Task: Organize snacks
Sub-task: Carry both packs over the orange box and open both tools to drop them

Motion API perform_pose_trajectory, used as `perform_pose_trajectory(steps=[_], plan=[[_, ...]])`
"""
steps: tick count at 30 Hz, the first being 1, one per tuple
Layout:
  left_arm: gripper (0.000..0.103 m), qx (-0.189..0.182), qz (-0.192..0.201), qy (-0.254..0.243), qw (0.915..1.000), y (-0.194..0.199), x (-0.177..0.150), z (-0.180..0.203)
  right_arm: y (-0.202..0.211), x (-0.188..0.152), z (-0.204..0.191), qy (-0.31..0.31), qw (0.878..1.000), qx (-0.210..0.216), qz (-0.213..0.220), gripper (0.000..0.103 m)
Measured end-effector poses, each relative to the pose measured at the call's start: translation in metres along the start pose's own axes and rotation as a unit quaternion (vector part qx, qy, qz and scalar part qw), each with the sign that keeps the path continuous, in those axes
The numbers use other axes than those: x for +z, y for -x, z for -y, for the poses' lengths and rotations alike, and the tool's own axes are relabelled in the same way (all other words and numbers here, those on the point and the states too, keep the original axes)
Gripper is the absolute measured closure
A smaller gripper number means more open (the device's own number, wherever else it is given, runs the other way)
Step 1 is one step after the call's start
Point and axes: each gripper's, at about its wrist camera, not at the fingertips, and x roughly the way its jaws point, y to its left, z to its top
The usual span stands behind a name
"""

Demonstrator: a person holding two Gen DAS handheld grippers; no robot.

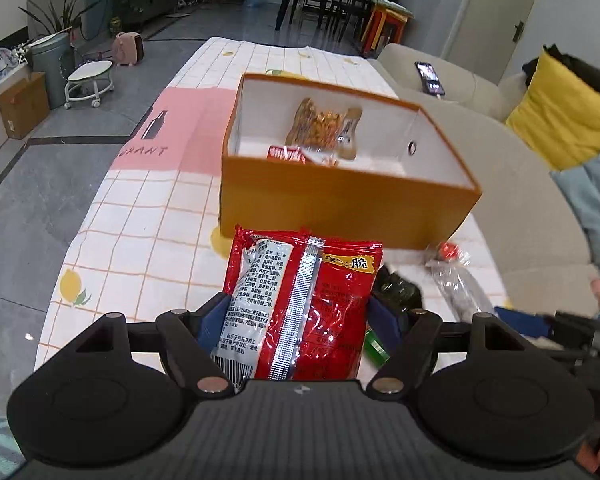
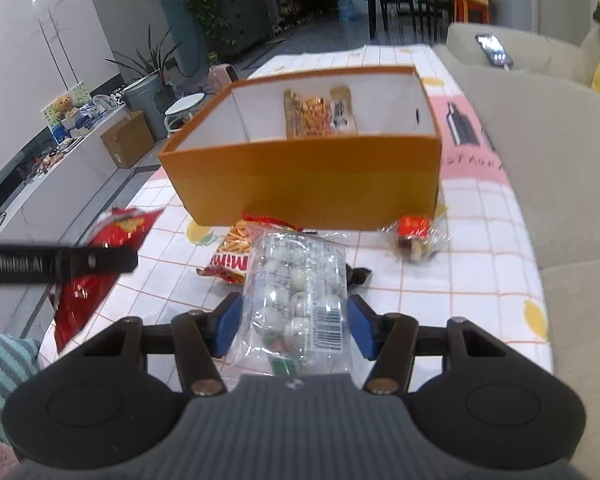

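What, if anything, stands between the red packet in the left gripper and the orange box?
Nothing visible. The left gripper holds the red packet in front of the orange box, whose top is open. Only the box's near wall lies ahead, so the packet must go over it. Two snacks already lie inside, with room left.

- red snack bag (image 1: 300, 304): glossy foil-like plastic, crinkled
- clear packet (image 2: 300, 300): transparent shiny plastic film
- orange box (image 1: 340, 208): matt cardboard, white inside
- tablecloth (image 1: 140, 216): smooth printed sheet
- gripper pads (image 2: 226, 326): matt blue
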Motion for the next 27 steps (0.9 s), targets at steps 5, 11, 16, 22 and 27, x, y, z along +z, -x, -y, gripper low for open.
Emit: perform_pose_trajectory(steps=[5,11,16,22,27], plan=[[0.018,-0.024,0.019,-0.011,0.9995,0.009,0.028,0.010,0.017,0.019,0.002,0.003,1.000,0.000,0.016,0.048],[0.018,-0.030,0.038,-0.043,0.9979,0.010,0.070,0.026,0.025,0.060,0.007,0.019,0.999,0.002,0.034,0.048],[0.018,-0.053,0.038,-0.041,0.9971,-0.001,0.110,0.029,0.021,0.104,0.013,0.040,0.998,0.001,0.044,0.048],[0.018,-0.043,0.026,-0.035,0.9981,-0.028,0.151,0.031,-0.007,0.156,0.024,0.059,0.998,-0.015,0.033,0.048],[0.018,-0.025,-0.028,-0.060,0.9975,-0.079,0.165,0.038,-0.061,0.190,0.039,0.059,0.998,-0.007,-0.023,0.048]])
